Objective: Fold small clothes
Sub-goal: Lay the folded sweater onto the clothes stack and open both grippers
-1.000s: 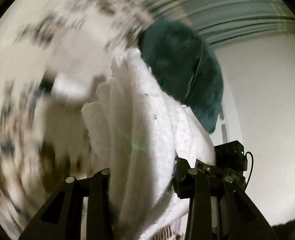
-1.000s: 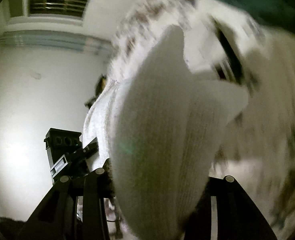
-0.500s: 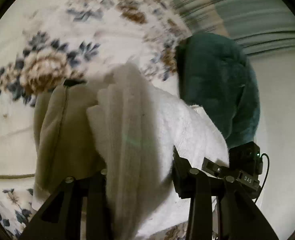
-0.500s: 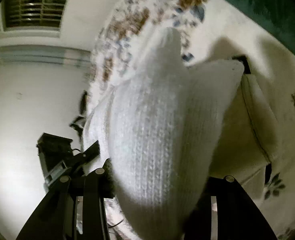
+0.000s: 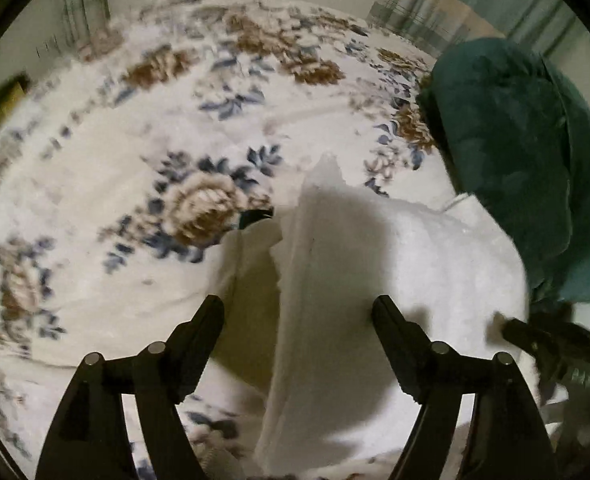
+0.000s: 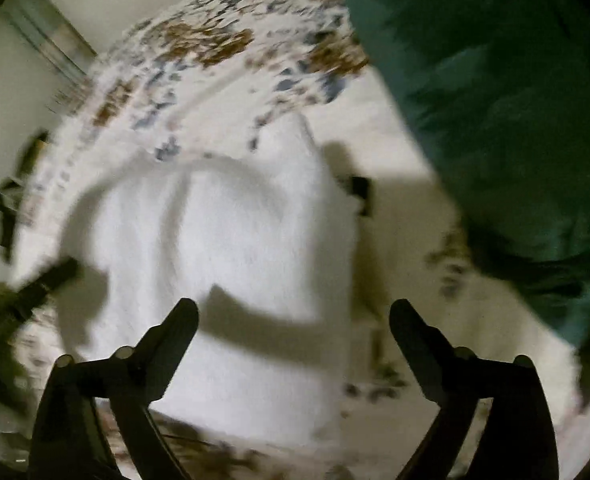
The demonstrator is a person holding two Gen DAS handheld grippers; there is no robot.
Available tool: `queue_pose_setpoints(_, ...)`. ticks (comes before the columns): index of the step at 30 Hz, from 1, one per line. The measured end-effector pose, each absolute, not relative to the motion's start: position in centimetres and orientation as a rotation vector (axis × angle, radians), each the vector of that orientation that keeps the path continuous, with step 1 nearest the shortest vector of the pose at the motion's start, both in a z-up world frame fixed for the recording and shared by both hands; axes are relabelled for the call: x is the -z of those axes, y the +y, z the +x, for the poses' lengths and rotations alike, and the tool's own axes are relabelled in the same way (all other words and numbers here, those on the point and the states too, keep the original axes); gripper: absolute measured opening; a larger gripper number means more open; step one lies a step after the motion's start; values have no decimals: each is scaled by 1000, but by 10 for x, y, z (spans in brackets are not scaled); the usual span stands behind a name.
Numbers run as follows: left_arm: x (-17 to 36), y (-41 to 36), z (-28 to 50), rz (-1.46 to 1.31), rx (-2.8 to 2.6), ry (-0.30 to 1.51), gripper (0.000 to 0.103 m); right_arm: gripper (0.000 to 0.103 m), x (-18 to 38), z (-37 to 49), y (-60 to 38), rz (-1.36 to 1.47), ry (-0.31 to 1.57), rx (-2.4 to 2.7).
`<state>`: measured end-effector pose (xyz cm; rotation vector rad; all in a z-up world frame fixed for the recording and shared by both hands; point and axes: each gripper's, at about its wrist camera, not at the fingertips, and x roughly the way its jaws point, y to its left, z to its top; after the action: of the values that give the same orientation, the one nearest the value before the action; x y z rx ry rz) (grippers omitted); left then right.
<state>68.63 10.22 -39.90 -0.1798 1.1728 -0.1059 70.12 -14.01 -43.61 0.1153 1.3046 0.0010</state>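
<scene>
A white bedspread printed with brown and blue flowers [image 5: 143, 184] covered the bed, with a dark teal plush blanket [image 5: 535, 168] heaped at its right side. The white knitted garment [image 5: 375, 272] lay on the bedspread over a beige fleece piece [image 5: 251, 280]. Both the left hand-held gripper [image 5: 298, 312] and the right hand-held gripper [image 6: 293, 316] had just been opening; their jaws stood wide apart above the garment, clamping nothing.

I count one white knitted garment [image 5: 395, 264] lying near the middle of the bed [image 5: 95, 208], on its flowered cover. One cream-coloured garment [image 5: 251, 280] lies partly under it. One dark green cloth [image 5: 527, 160] is heaped at the bed's right edge. I hold two hand-held grippers: the left hand-held gripper [image 5: 297, 316] and the right hand-held gripper [image 6: 293, 318].
</scene>
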Motion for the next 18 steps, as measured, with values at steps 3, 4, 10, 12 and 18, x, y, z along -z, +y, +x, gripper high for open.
queue_pose_setpoints(3,392,97,667,-148,73,1147,103,103,414,658,-140,66,1276,92)
queue_pose_setpoints(4,389,96,662,-135,58,1139,103,103,411,650,-140,63,1272,113)
queue_pose_setpoints(10,359,85,624,-83,22,1131,103,103,356,591,-139,2,1167,232)
queue_pose_setpoints(12,343,80,607,-62,27,1145,103,103,333,571,-138,-12,1144,238)
queue_pose_setpoints(18,268,68,537,-39,49,1109,103,103,252,501,-139,-34,1075,241)
